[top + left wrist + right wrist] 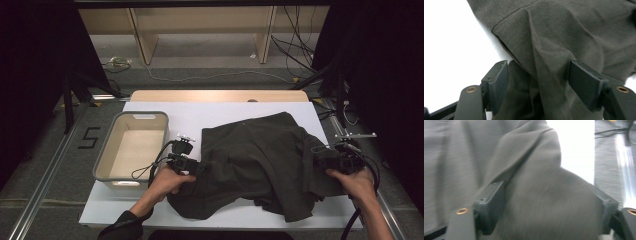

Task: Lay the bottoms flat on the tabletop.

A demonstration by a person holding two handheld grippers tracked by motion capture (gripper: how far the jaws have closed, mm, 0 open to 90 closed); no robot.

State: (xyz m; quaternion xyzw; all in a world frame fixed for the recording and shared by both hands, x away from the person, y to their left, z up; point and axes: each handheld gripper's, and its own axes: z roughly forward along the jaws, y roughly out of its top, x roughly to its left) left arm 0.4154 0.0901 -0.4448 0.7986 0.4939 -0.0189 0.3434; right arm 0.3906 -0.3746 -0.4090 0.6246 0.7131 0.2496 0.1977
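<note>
dark olive cloth, one garment (260,160), lies crumpled on the white table sheet (200,112), right of one beige tub (131,150). a "5" (88,137) is marked on the floor. my left gripper (537,82) and right gripper (549,207) both stand apart, cloth bunched between their jaws.

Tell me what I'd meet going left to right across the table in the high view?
Beige plastic tub → left gripper at the garment's left edge → dark olive garment spread over the white table → right gripper at the garment's right edge.
</note>
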